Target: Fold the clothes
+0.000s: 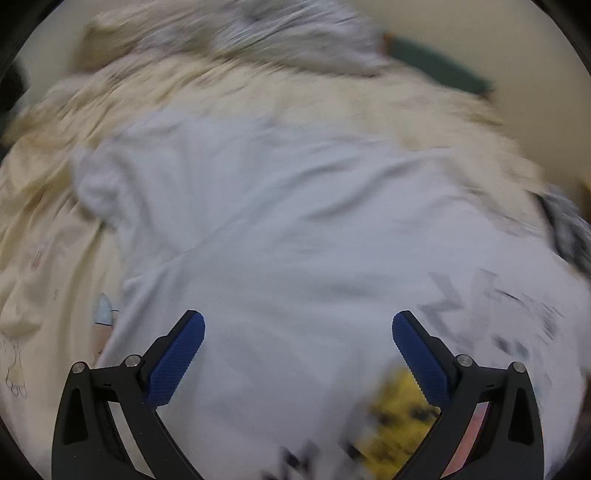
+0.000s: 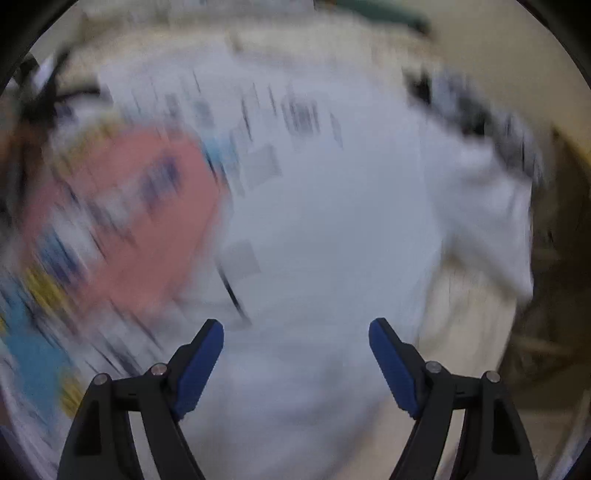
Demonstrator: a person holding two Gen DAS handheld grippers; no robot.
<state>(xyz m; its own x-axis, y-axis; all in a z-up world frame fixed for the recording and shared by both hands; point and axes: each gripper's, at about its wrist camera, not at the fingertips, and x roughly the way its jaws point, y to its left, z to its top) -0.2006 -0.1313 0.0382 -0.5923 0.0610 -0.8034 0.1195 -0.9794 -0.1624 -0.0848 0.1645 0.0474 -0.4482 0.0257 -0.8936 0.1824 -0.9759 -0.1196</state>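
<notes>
The white shirt point(image 1: 295, 221) lies spread on the cream bedsheet point(image 1: 44, 258) for folding, with the left hand-held gripper point(image 1: 298, 332) and right hand-held gripper point(image 2: 296, 338) both released, gripping nothing.

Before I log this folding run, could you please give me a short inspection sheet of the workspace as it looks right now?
Surface: cream bedsheet, rumpled, with faint drawings on it.
Job's things: white T-shirt spread on the sheet, its printed side showing pink, yellow and blue colour; one sleeve sticks out to the side.
Clutter: grey cloth bunched beyond the shirt; dark patterned cloth at its edge.
Grippers: left gripper open above the shirt, nothing between its pads; right gripper open above the shirt, holding nothing.
Cables: nothing seen.
Surroundings: pale wall; a dark green object beyond the sheet, too blurred to identify.
</notes>
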